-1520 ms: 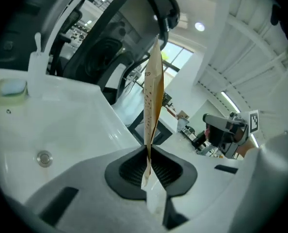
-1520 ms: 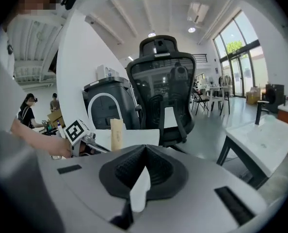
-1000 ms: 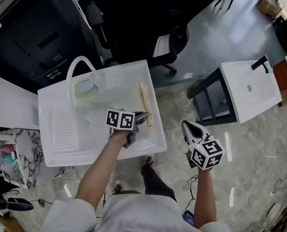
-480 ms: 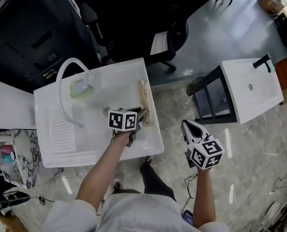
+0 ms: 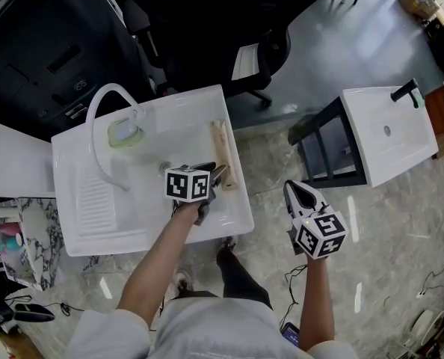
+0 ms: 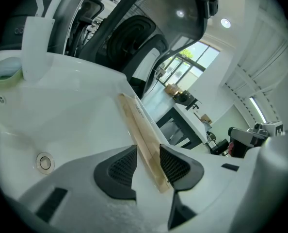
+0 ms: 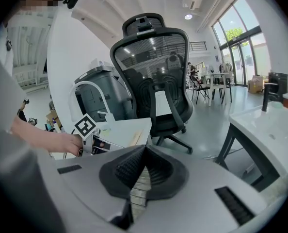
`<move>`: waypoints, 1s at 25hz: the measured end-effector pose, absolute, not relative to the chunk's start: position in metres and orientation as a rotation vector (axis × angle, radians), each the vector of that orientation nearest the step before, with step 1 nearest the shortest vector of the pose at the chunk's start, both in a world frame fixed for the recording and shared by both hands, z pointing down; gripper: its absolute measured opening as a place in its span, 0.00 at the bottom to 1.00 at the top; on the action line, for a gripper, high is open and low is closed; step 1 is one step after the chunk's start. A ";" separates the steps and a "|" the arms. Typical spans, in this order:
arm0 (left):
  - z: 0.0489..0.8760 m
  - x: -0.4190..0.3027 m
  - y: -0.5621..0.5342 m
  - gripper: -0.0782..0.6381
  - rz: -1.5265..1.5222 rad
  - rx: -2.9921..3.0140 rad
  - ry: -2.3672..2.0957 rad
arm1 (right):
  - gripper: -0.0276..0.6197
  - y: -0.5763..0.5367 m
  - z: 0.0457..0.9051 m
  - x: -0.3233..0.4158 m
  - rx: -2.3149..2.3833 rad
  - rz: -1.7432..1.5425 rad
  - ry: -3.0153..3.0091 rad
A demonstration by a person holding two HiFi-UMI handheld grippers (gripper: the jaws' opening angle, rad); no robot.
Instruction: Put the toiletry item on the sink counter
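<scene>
Daylight is pouring through tall windows [image 7: 241, 28], ceiling lamps [image 7: 188, 16] are glowing. A black office chair [image 7: 153, 72] is standing on grey floor [image 5: 341, 43], and a second white basin [image 5: 390, 133] is sitting on its dark frame [image 5: 319, 152] over marbled tiles [image 5: 401, 230].

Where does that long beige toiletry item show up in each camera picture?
Head view: toiletry item lies along the sink counter's right edge.
Left gripper view: centre, between the left hand-held gripper's opening jaws.
Right gripper view: small sliver, lower left.
Shared landmark: black office chair.

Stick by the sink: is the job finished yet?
Nearly. Done: the stick lies flat on the sink rim. In hand: the left gripper is opening its jaws around it, no grip. Left: draw that gripper away. The right gripper is shut and empty.
</scene>
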State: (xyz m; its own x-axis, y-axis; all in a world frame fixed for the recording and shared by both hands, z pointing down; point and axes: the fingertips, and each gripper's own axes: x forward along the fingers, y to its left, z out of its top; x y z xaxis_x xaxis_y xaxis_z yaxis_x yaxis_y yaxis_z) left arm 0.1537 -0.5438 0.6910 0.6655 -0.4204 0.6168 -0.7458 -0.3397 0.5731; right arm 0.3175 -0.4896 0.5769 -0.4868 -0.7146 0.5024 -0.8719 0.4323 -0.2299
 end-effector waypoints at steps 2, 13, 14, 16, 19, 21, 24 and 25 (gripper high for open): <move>0.685 0.150 -0.540 0.30 0.443 1.990 -0.916 | 0.04 -0.486 0.573 0.315 1.360 0.656 -2.368; 0.625 0.110 -0.487 0.16 0.490 2.215 -0.952 | 0.04 -0.442 0.514 0.292 1.473 0.403 -2.364; 0.616 0.104 -0.480 0.15 0.494 2.248 -0.961 | 0.04 -0.436 0.506 0.289 1.485 0.374 -2.363; 0.595 0.090 -0.465 0.14 0.493 2.312 -0.980 | 0.04 -0.424 0.490 0.281 1.506 0.321 -2.365; 0.560 0.062 -0.440 0.12 0.468 2.394 -1.017 | 0.04 -0.403 0.465 0.265 1.532 0.249 -2.376; 0.536 0.041 -0.423 0.12 0.447 2.448 -1.053 | 0.04 -0.388 0.448 0.251 1.543 0.201 -2.390; 0.501 0.014 -0.396 0.12 0.446 2.538 -1.101 | 0.04 -0.364 0.424 0.232 1.557 0.132 -2.405; 0.489 0.006 -0.388 0.12 0.442 2.565 -1.114 | 0.04 -0.357 0.416 0.225 1.561 0.108 -2.407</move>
State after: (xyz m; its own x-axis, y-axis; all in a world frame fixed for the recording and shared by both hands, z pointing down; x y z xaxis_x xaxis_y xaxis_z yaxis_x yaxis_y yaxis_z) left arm 0.0056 -0.3879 0.4893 0.6501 -0.6483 0.3963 -0.7437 -0.6498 0.1571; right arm 0.2249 -0.3570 0.4162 -0.3827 -0.8852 0.2644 -0.9053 0.4164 0.0836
